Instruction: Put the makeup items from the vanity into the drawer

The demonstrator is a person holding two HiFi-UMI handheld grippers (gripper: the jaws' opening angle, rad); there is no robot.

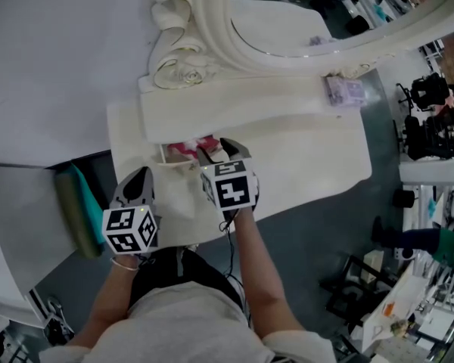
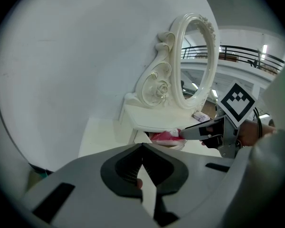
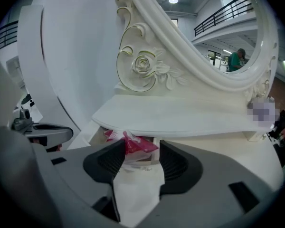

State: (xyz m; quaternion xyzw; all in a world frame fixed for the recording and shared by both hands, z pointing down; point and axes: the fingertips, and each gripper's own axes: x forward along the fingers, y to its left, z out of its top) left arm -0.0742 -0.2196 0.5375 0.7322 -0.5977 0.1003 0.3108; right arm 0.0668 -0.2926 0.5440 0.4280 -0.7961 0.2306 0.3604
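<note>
Shirt (head view): the person's grey shirt is closest, at the bottom, and two bare arms reach up from it.
Left gripper (head view): it hangs over the low front part of the white vanity, to the left of the drawer.
Right gripper (head view): it points at the open drawer, with its marker cube facing up.
Pink packet (head view): it lies in the drawer, just left of the right gripper's tips.
Shelf (head view): it sits above the drawer, and the big oval mirror stands on it.
Jaws (left gripper view): the two jaws are together at the tips, with nothing between them.
Other tool (left gripper view): the right gripper comes in from the right, and one jaw tip is right by the pink packet.
Jaws (right gripper view): the two jaws stand wide apart.
Packet (right gripper view): the pink packet shows in the gap at the jaw tips, in the drawer under the shelf (I cannot tell if the jaws touch it).
</note>
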